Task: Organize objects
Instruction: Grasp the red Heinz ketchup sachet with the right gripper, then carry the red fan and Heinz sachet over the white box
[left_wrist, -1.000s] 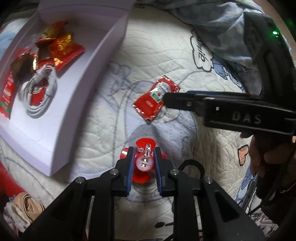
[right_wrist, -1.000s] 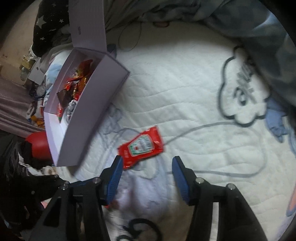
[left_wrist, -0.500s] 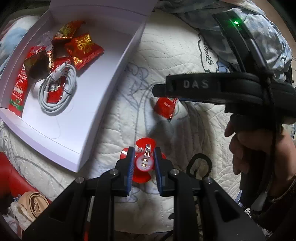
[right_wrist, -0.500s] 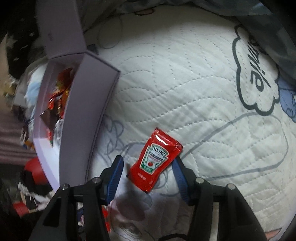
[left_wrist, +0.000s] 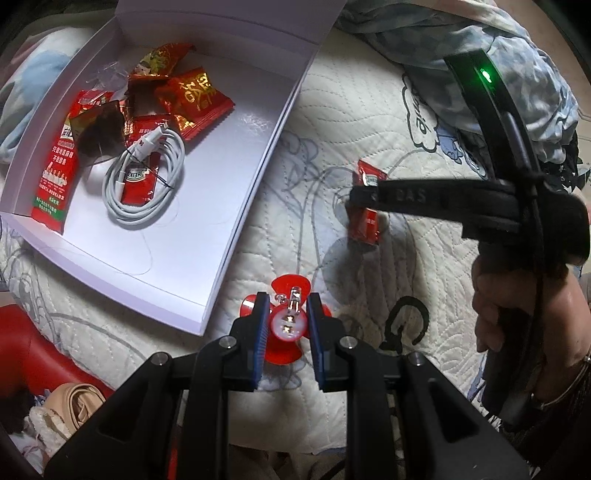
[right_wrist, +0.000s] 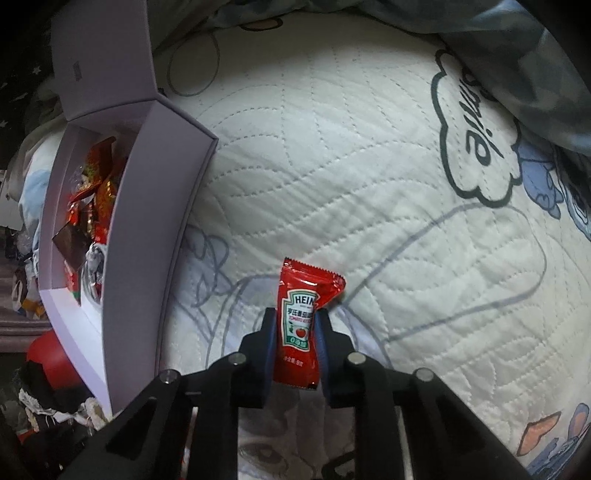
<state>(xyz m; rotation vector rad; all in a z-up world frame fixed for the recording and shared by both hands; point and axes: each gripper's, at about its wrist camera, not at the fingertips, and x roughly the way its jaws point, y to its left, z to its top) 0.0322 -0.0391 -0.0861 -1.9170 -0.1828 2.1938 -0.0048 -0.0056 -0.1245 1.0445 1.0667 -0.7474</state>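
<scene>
The quilted bed (right_wrist: 332, 166) lies bare between the open white box (left_wrist: 236, 206) and the rumpled blanket (left_wrist: 461, 44), leaving wide passage. In the box, packets and a coiled cable (left_wrist: 147, 181) crowd the far-left part; the near floor is bare. The other hand-held gripper (left_wrist: 354, 197) bars the right side.

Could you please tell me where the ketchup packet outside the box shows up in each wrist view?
Left wrist view: the ketchup packet lies right of centre on the quilt, partly hidden behind the right tool.
Right wrist view: the packet is low in the centre, pinched by the right tool.
Shared landmark: the white box, left of the packet in both.
</scene>
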